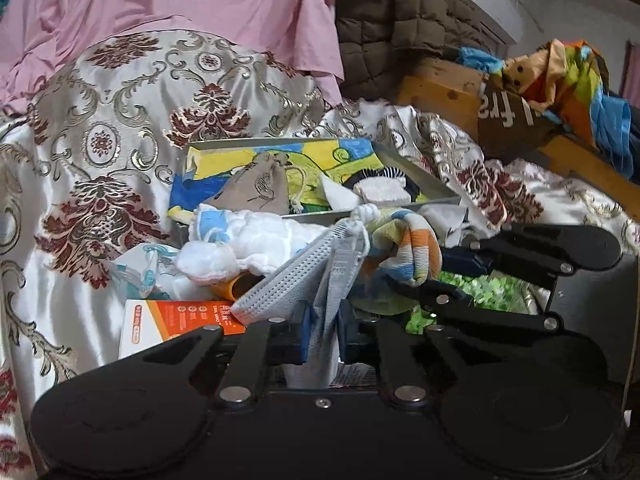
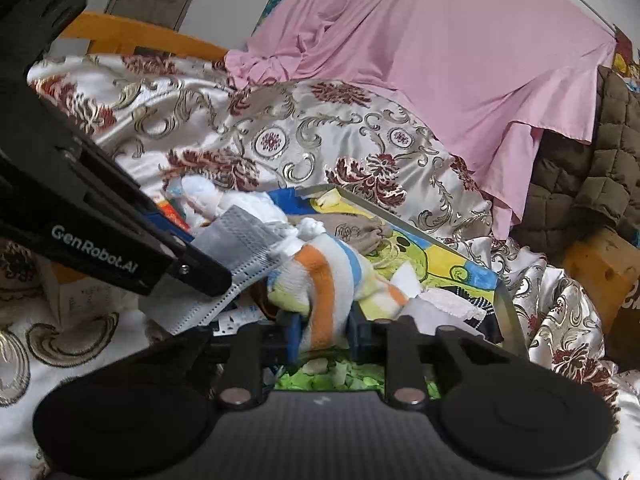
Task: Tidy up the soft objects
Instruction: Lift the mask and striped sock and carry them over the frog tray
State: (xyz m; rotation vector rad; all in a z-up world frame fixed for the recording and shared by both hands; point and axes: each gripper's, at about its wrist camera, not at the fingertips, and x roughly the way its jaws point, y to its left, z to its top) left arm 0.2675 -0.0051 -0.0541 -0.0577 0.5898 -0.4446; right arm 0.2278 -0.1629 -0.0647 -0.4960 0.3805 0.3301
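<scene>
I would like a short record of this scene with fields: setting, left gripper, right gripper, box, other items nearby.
setting: patterned satin bedcover, pink cloth behind
left gripper: shut on grey face mask
right gripper: shut on striped sock
box: grey tray holding a beige pouch on a colourful drawing
other items nearby: white fluffy cloth, orange carton
</scene>
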